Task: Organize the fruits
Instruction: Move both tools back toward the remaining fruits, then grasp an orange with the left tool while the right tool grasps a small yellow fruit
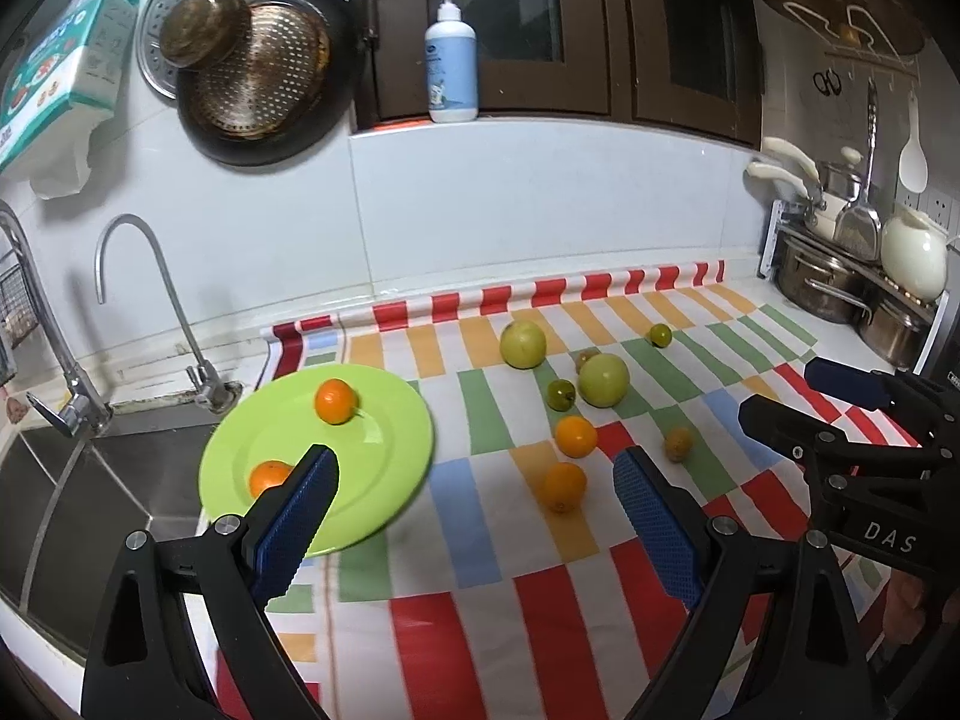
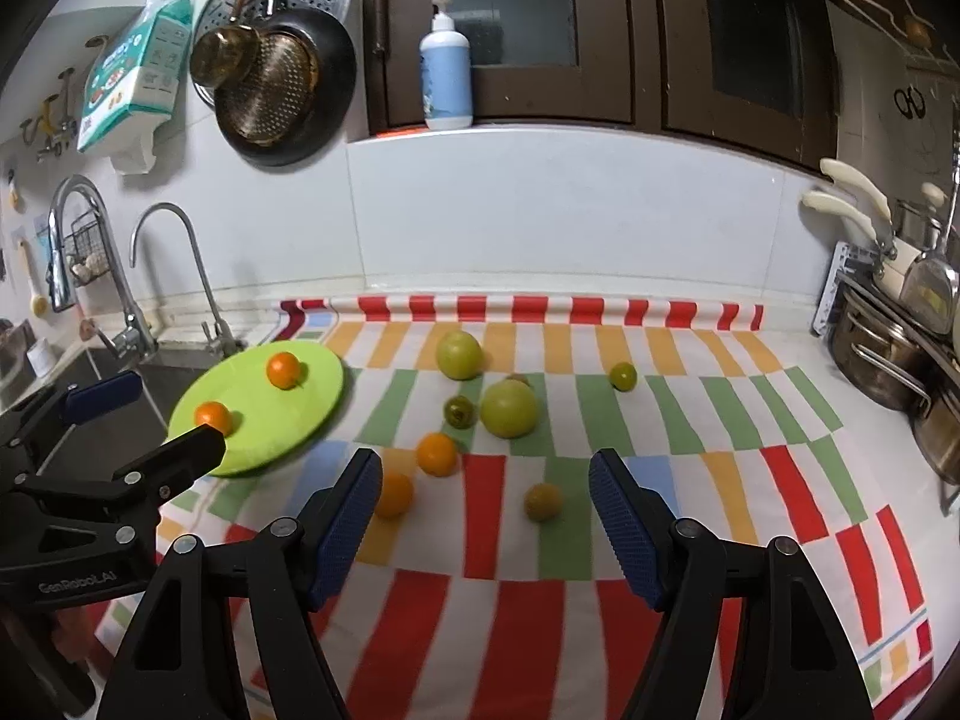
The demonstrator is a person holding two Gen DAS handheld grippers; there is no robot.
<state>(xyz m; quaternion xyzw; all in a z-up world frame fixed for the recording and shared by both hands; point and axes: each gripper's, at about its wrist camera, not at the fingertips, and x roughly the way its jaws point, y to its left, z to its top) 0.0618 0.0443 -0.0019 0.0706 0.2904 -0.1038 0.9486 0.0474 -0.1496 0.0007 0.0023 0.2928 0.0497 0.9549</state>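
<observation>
Left gripper [image 1: 474,480] held wide apart above the striped cloth [image 1: 456,618], nothing between its blue pads, left pad overlapping the green plate [image 1: 384,456] in the left wrist view. Right gripper [image 2: 486,480] likewise spread wide and empty, hovering over the cloth with loose fruit ahead of it.

On the plate, at about 9 o'clock from the fruit cluster: two oranges, one toward the far rim [image 1: 336,401], the other near the front rim [image 1: 268,477], partly hidden behind the left pad. Plate sitting at the cloth's left edge, just beside the sink [image 1: 72,480].

Scattered on the cloth, well apart from the plate:
- two large pale green fruits, one farther back [image 1: 523,345], one nearer [image 1: 603,380]
- a small dark green fruit [image 1: 561,394] just beside the nearer large one, at its 9 o'clock
- another small green fruit [image 1: 660,335] out at 1 o'clock from the cluster
- a small brownish fruit [image 1: 585,357] tucked between the two large green ones, partly hidden
- two oranges on the cloth, one [image 1: 575,437] and one closer to the camera [image 1: 564,487]
- a dull yellow-orange fruit [image 1: 679,444] at 3 o'clock from those

In the right wrist view, nearest orange [image 2: 393,495] partly behind the left pad of the right gripper; dull yellow-orange fruit between the two pads, farther ahead on the cloth

Soap bottle [image 1: 451,60] on the ledge at 12 o'clock, pots [image 1: 822,282] at 2 o'clock
</observation>
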